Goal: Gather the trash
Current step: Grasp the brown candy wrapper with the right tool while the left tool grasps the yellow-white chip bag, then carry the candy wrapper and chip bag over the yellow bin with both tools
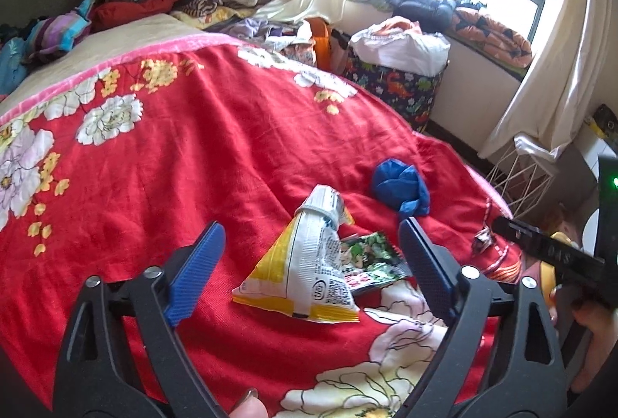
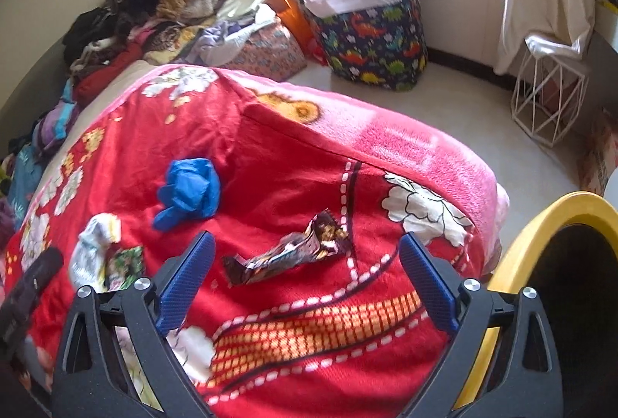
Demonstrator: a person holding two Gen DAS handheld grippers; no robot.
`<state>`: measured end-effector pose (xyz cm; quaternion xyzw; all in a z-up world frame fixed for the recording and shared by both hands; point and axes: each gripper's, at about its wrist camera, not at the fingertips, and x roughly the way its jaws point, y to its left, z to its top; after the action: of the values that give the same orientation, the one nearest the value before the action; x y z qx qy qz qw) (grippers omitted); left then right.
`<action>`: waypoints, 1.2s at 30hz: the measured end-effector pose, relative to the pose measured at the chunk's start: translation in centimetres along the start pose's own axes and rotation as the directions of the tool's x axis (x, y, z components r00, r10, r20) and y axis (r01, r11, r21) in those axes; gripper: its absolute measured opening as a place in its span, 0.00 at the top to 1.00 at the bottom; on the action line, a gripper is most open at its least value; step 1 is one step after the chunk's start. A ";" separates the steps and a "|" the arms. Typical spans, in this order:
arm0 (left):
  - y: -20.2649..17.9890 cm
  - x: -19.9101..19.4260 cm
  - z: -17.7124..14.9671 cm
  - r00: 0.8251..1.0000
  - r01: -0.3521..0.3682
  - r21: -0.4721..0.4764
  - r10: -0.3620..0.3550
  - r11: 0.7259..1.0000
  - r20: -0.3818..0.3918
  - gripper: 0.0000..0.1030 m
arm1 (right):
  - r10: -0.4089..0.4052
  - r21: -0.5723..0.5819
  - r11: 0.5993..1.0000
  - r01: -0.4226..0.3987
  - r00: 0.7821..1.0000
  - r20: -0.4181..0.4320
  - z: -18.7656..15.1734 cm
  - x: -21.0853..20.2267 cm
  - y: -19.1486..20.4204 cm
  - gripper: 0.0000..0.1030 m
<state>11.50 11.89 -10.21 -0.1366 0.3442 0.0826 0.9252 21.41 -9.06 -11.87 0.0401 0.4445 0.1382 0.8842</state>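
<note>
Left gripper: blue-padded jaws spread wide, nothing gripped. A crumpled yellow-and-white plastic snack bag lies between them on the bed, pads clear of it on both sides. Likely lined up this way so one squeeze takes the bag at its middle.

Right gripper: jaws likewise wide, empty. A twisted brown foil candy wrapper lies just ahead of its tips, flat on the red flower-printed fleece blanket; probably this hand's target.

Other trash nearby: small green printed sachet, touching the snack bag's far side and partly under it; balled blue disposable glove farther up the blanket, apart from both.

Yellow-rimmed bin at the bed's corner beside the right gripper, presumably the drop point.

Obstacles: none over the bag or wrapper. The sachet may come up with the bag. Soft blanket could catch in the pads.
</note>
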 end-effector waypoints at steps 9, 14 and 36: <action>0.0 3.0 -0.6 0.995 -0.034 0.021 0.036 0.999 -0.092 0.32 | 0.016 -0.001 1.000 -0.016 0.995 -0.102 0.2 3.6 -0.2 0.41; 0.0 3.6 -1.3 0.990 -0.060 0.037 0.064 0.998 -0.123 0.50 | 0.068 -0.039 0.997 -0.072 0.992 -0.104 -1.0 2.9 0.0 0.59; -1.5 -1.8 0.8 1.000 0.031 0.010 -0.031 0.999 -0.005 0.58 | 0.232 -0.112 0.966 -0.234 0.972 -0.030 -3.6 -4.0 1.9 0.83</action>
<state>10.98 10.61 -8.13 -0.1377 0.3446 0.0662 0.9262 15.90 -8.51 -10.59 0.0401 0.4353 0.2670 0.8588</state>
